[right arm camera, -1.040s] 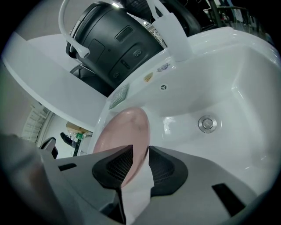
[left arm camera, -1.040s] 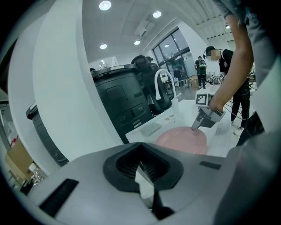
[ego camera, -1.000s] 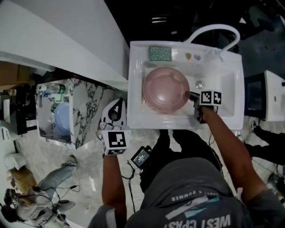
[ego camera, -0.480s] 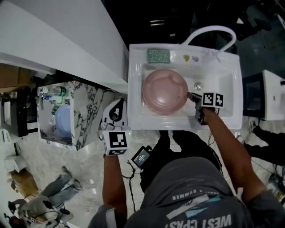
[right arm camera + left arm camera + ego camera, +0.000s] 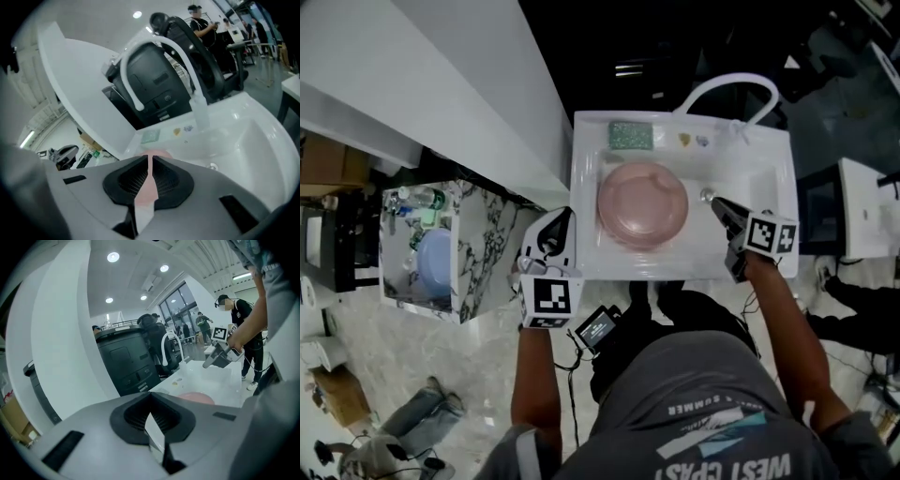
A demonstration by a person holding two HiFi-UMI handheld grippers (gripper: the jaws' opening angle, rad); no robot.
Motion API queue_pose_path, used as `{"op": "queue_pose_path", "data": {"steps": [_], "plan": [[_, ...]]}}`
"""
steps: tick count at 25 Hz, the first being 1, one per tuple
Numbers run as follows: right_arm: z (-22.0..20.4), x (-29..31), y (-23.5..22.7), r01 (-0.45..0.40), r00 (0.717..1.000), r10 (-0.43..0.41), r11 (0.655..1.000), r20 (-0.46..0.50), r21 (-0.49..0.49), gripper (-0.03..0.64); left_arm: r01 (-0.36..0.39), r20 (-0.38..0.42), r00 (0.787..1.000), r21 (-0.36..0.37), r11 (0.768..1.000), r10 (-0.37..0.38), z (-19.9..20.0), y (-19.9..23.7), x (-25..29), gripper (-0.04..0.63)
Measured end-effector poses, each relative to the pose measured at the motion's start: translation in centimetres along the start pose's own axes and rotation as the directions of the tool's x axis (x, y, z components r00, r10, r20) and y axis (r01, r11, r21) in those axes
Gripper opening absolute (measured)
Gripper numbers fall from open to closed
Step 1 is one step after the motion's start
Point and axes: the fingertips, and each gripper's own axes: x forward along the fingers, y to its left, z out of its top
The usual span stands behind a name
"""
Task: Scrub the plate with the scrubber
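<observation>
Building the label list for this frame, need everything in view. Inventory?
sink: one, white, centre
faucet: one, white arch, back of sink
plate: one, pink, in the basin
scrubber: one, green, sink's back ledge
small bits: two, yellowish and bluish, ledge right of scrubber; unidentifiable
counter: one, white, left of sink
marble cabinet: one, white veined, lower left
blue dish: one, inside that cabinet
bystanders: several, dark clothes, far background
left gripper: one, grey, left of sink, shut, empty
right gripper: one, grey, above sink's right side, jaws just been closing, narrow gap, nothing between
</observation>
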Motion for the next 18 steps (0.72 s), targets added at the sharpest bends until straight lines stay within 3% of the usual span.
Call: {"op": "queue_pose_path", "data": {"steps": [3, 5, 8, 11, 12, 14, 18], "plan": [[3.2, -3.4, 5.5, -0.085, 0.993, 0.099, 0.979, 0.071, -0.183, 0.043, 0.027, 0.036, 0.999, 0.006, 1.000, -0.027, 1.9, -0.4, -0.8, 0.002], [5.0, -6.0, 9.5, -0.118, 0.983, 0.157, 0.936, 0.095, -0.332, 0.040, 0.046, 0.064, 0.997, 0.002, 0.999, -0.047, 3.6, -0.8, -1.5, 0.002], [6.3, -9.9, 14.7, -0.100, 0.974, 0.195, 0.826, 0.115, -0.554, 0.031, 0.075, 0.112, 0.991, -0.001, 0.997, -0.074, 6.1, -1.6, -2.8, 0.002], [7.0, -13.9, 19.3, -0.036, 0.965, 0.216, 0.669, 0.148, -0.742, 0.029, 0.105, 0.173, 0.979, 0.034, 0.994, -0.109, 9.3, -2.6, -4.4, 0.002], [7.1, -15.1, 20.6, -0.020, 0.959, 0.233, 0.624, 0.162, -0.781, 0.029, 0.112, 0.187, 0.975, 0.053, 0.992, -0.120, 10.2, -2.9, -4.9, 0.002], [7.2, -17.4, 22.7, -0.002, 0.947, 0.266, 0.568, 0.181, -0.823, 0.029, 0.123, 0.201, 0.970, 0.080, 0.989, -0.137, 11.7, -3.7, -6.1, 0.002], [7.2, -21.3, 24.2, 0.025, 0.941, 0.273, 0.529, 0.198, -0.848, 0.029, 0.135, 0.235, 0.960, 0.092, 0.987, -0.153, 14.5, -5.3, -8.0, 0.002]]}}
